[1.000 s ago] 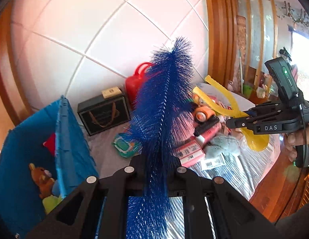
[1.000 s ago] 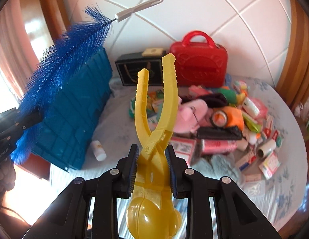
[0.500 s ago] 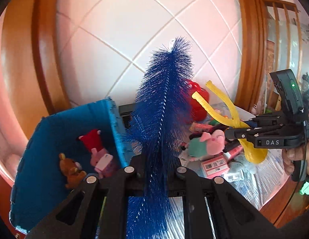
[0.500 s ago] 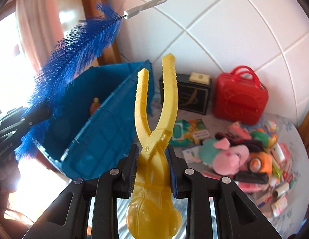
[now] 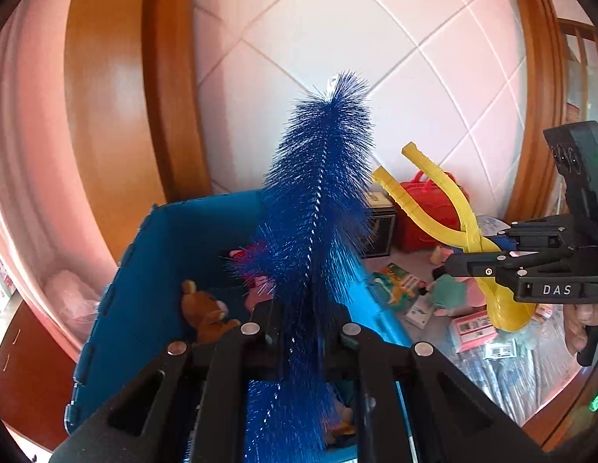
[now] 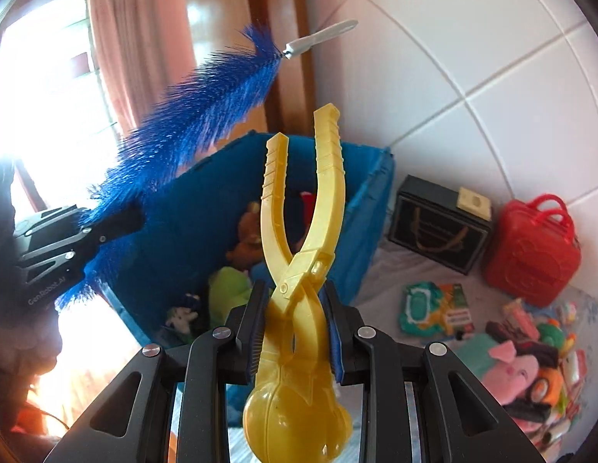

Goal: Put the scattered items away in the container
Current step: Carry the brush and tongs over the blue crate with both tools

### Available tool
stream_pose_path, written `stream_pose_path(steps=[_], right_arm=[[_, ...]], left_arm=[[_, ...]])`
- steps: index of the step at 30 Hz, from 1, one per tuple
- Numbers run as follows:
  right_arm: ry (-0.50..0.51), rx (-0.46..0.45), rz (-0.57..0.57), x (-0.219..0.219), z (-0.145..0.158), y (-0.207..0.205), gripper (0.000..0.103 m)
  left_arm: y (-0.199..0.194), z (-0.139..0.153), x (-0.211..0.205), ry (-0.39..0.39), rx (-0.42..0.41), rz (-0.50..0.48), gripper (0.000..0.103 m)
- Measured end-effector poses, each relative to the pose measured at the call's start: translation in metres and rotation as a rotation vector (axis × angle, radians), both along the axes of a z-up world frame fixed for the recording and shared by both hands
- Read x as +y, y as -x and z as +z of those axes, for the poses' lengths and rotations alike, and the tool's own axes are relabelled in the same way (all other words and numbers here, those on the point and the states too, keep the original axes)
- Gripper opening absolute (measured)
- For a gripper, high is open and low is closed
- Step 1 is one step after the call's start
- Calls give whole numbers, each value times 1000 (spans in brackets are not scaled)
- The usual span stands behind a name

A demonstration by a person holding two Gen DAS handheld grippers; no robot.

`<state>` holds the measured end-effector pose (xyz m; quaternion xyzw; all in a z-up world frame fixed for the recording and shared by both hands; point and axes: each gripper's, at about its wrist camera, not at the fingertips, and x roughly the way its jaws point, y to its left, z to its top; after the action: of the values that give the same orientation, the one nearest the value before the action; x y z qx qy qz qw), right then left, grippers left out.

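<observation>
Two hand-held grippers are loaded at once. The left hand-held gripper (image 5: 304, 332) is clamped on a blue bristle brush (image 5: 318, 208), which stands up ahead of its fingers with the grey handle (image 6: 318, 38) at the far tip. The right hand-held gripper (image 6: 295, 332) is clamped on a yellow scoop tong (image 6: 299, 270), just below its hinge, with the round cup toward the camera and the two arms splayed forward.

Ahead of and below both lies the blue container (image 5: 144, 301), open-topped, already holding a brown teddy (image 5: 206, 308) and other soft toys. To the right of the right hand-held gripper, a pile of scattered items (image 6: 530, 359) remains on the bench (image 6: 395, 270), with a red case (image 6: 530, 247) and a black box (image 6: 438, 227) behind it.

Several risks follow. The brush is long and held low in its soft bristles, so it may slip or pivot in the grip, or land across the container's rim on release. The tong's arms could catch the container wall (image 6: 368, 200) if lowered at this angle. With both tools close together over one opening, brush and tong could also tangle.
</observation>
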<state>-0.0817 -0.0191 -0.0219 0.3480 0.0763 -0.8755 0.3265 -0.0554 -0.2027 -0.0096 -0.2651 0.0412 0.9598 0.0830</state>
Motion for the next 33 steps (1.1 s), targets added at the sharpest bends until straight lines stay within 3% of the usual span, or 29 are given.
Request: stream_pose_path(steps=[14, 29, 31, 32, 33], right_arm=[[24, -37, 81, -102, -13, 19, 27], [20, -74, 85, -145, -30, 35, 27], [18, -75, 85, -148, -31, 38, 27], [19, -74, 85, -150, -31, 39, 27], [20, -72, 83, -151, -31, 41, 27]], left_arm=[[22, -9, -75, 9, -36, 105, 11], [54, -15, -112, 1, -51, 122, 11], [56, -15, -115, -8, -51, 134, 12], [58, -14, -120, -24, -50, 150, 18], [61, -15, -124, -43, -50, 169, 31]])
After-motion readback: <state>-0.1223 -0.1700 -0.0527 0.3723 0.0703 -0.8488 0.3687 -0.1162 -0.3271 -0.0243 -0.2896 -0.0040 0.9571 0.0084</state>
